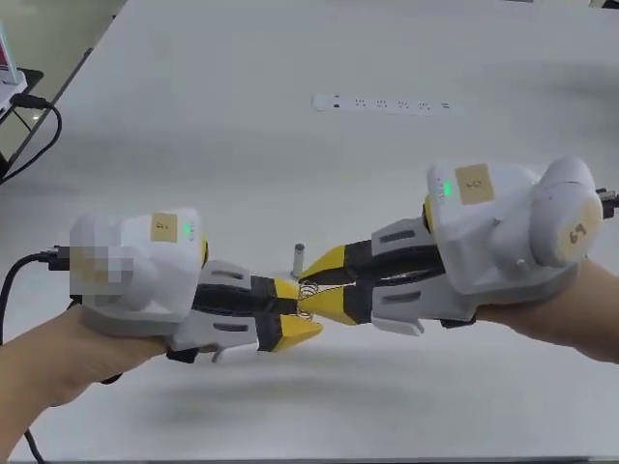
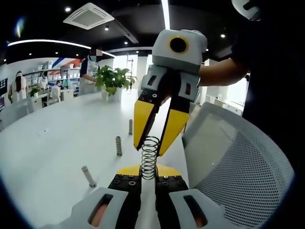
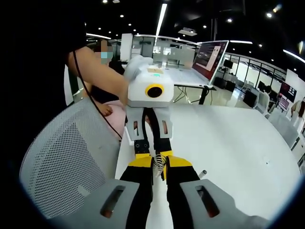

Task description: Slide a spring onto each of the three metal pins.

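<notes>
No legible text, sticker markings (image 1: pixel 473 184) too blurred

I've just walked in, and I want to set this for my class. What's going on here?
A person works at a white table with a gripper in each hand. The left gripper pinches one end of a small coiled metal spring. The right gripper has its jaws either side of the other end, but whether it grips is unclear. A bare metal pin stands nearby.

I read the spring (image 2: pixel 149 157) as bare, shiny metal wire. Left gripper (image 1: pixel 302 311) and right gripper (image 1: pixel 311 287): matt white plastic shells, glossy yellow jaws. Tabletop (image 1: pixel 290 145) smooth matt white. Pin (image 2: pixel 88 176) dull grey metal.
</notes>
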A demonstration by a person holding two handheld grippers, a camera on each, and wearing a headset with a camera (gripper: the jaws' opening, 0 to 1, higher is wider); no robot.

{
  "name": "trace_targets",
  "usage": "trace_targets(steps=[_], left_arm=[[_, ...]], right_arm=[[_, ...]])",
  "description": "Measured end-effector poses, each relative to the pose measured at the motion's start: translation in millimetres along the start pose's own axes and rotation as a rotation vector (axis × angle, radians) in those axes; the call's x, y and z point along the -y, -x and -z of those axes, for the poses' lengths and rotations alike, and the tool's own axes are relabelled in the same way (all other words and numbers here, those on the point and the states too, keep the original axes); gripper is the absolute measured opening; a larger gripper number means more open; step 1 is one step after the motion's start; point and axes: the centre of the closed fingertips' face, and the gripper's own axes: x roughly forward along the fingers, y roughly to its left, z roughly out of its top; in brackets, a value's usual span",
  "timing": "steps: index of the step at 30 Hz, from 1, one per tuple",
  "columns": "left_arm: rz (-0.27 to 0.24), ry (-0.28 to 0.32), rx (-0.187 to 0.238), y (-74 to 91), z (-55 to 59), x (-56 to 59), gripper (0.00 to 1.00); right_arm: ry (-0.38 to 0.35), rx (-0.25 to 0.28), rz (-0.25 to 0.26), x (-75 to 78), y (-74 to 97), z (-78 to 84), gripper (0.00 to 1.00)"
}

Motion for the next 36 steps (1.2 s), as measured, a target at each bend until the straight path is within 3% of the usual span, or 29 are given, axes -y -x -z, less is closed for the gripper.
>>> trace_targets(steps=[17, 36], left_arm=[[-0.032, 0.041, 0.011, 1.2, -1.3, -3.7, 0.04], [-0.085, 0.063, -0.006, 8.3, 8.7, -12.1, 0.28]], right_arm=[[0.02, -0.024, -0.003, 0.5, -2.2, -1.1, 0.06], [0.03, -0.035, 0.015, 6.1, -2.7, 0.0, 0.07]])
